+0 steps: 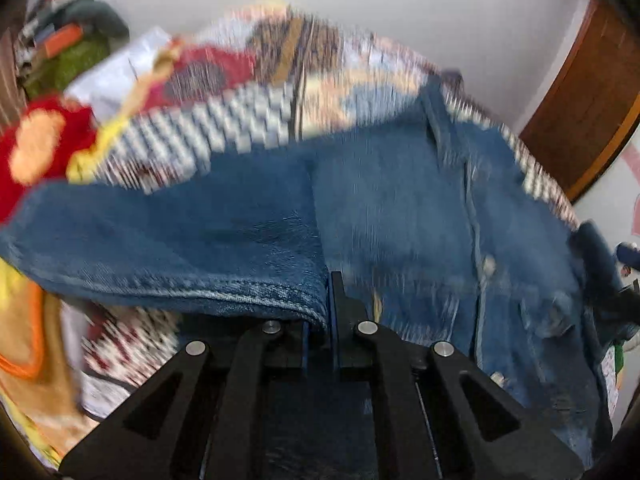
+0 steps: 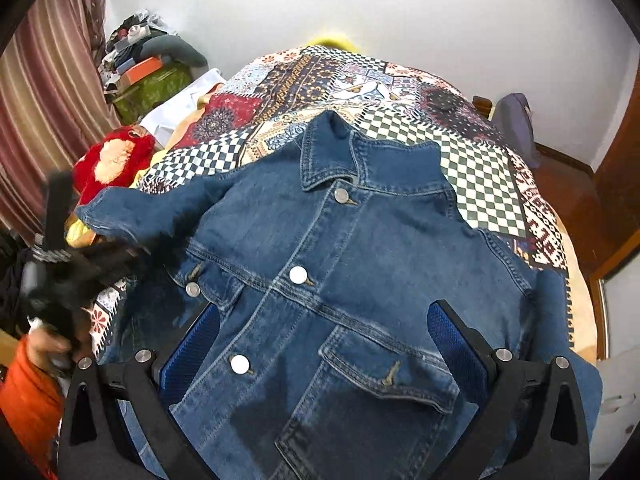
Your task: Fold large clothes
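The left claw was pinched tight on the cuff of the denim jacket, with the sleeve held up off the bed and stretched leftward across the left wrist view (that picture was smeared with motion, so finer detail there was lost). The right claw hovered above the jacket's front with its blue-padded fingers spread wide, holding nothing. The jacket lay face up and buttoned on the patchwork bedspread, collar toward the far wall, its silver buttons running down the middle and a flap pocket between the right claw's fingers. From the right wrist view the left claw showed as a dark blur at the sleeve's end. The bedspread mixed checkered, floral and banded panels. A red plush toy sat at the bed's left edge, near a cluttered pile of boxes and striped curtains. White walls stood behind, and a brown wooden door was on the right.
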`<state>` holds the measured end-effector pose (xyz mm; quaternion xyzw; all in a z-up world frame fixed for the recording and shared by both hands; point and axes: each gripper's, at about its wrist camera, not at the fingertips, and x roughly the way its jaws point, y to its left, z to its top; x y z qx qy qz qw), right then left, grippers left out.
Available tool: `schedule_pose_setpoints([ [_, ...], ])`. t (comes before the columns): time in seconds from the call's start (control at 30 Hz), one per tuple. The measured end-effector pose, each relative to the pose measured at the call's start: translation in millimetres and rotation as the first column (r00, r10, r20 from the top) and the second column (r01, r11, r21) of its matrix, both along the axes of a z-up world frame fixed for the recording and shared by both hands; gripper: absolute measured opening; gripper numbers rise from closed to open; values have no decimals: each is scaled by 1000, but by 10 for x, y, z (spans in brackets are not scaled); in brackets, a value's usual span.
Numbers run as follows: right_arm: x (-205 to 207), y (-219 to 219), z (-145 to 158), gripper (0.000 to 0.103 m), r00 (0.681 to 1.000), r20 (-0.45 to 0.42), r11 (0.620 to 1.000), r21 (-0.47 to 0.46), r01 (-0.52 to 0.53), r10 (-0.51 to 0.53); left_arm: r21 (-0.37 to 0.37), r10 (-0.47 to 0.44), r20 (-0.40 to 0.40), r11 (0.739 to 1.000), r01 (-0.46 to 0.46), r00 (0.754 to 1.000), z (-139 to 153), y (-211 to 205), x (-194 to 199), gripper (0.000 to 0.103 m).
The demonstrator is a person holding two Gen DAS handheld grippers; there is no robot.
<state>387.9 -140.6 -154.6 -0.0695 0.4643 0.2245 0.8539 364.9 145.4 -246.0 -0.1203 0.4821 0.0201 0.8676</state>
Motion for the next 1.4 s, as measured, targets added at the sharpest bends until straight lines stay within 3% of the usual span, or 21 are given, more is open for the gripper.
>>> schedule_pose_setpoints([
  [0.07, -20, -20, -5, 103, 1000, -7, 1000, -1, -6, 6, -40, 5, -42, 999, -7, 999, -153, -18, 6, 7],
  [0.17, -31, -13, -20, 103, 1000, -6, 1000, -13, -16, 16, -89, 18, -66, 996, -24, 998, -194, 83, -47, 18],
  [0.23, -25, 14, -40, 103, 1000, -11, 1000, -15, -20, 19, -100, 25, -91, 994, -35, 996, -124, 183, -92, 47],
  [0.3, -13, 52, -67, 103, 999, -25, 1000, -6, -23, 23, -99, 45, -61, 994, -51, 997, -10, 294, -186, 65],
  [0.33, -6, 76, -77, 103, 999, -31, 1000, 1, -26, 26, -93, 60, -42, 994, -63, 997, 41, 313, -259, 69],
  [0.53, 37, 243, -126, 103, 999, -29, 999, -1, -43, 43, -154, 200, 12, 968, -196, 980, 214, 925, -547, 72],
  [0.63, 67, 332, -147, 103, 998, -33, 999, 2, -51, 51, -209, 301, 5, 933, -293, 954, 126, 1273, -591, 72],
  [0.8, 143, 474, -219, 103, 998, -40, 998, -14, -58, 58, -264, 351, -27, 900, -345, 936, -58, 1570, -577, 72],
  [0.87, 179, 535, -252, 103, 997, -53, 998, -9, -59, 58, -308, 369, -40, 880, -362, 929, -143, 1650, -534, 71],
  [0.93, 206, 581, -274, 103, 996, -65, 998, 0, -61, 61, -358, 396, -40, 851, -384, 917, -221, 1746, -490, 63],
  [1.03, 230, 622, -280, 103, 994, -82, 998, 22, -64, 65, -366, 408, -44, 843, -394, 912, -283, 1792, -387, 27],
  [1.1, 228, 631, -279, 103, 995, -83, 998, 26, -62, 64, -320, 412, -41, 858, -402, 910, -273, 1761, -321, 11],
  [1.17, 230, 633, -274, 103, 995, -81, 998, 23, -64, 66, -261, 405, -20, 880, -396, 914, -211, 1712, -292, 8],
  [1.27, 230, 595, -251, 103, 995, -73, 998, 16, -60, 61, -119, 366, 78, 927, -356, 927, 75, 1505, -279, 6],
  [1.33, 240, 528, -225, 103, 996, -75, 998, 28, -51, 53, -18, 310, 157, 950, -311, 938, 359, 1299, -275, 6],
  [1.4, 252, 425, -189, 103, 997, -73, 999, 44, -29, 32, 34, 251, 214, 964, -264, 944, 612, 1115, -257, 5],
])
